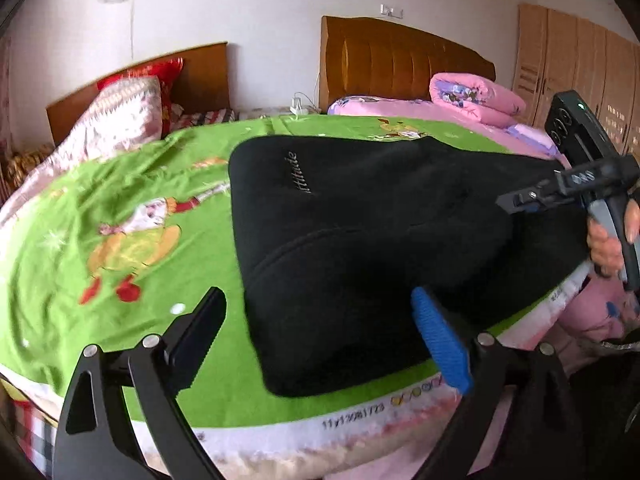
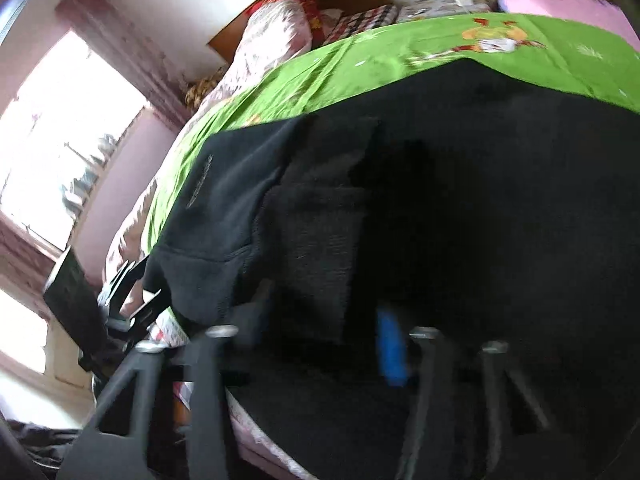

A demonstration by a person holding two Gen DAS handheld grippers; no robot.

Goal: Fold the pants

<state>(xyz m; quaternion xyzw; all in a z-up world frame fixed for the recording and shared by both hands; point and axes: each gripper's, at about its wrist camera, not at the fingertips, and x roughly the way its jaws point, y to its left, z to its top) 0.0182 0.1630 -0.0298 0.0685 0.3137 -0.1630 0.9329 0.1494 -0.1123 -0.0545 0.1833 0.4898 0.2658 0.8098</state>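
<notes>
Black pants (image 1: 360, 240) lie folded on the green cartoon sheet (image 1: 140, 208), near the bed's front edge. My left gripper (image 1: 320, 328) is open and empty, its fingers either side of the pants' near left corner, just above it. My right gripper (image 1: 516, 202) shows at the right in the left wrist view, held by a hand over the pants' right part. In the right wrist view the pants (image 2: 440, 220) fill the frame; the right gripper (image 2: 320, 336) is low over the cloth with a gap between its fingers, and I cannot tell whether cloth is between them.
Pillows (image 1: 128, 116) and a wooden headboard (image 1: 392, 60) stand at the back. A folded pink quilt (image 1: 472, 96) lies at the back right, with wardrobes (image 1: 580, 72) beyond. A bright window (image 2: 60, 140) is on the left in the right wrist view.
</notes>
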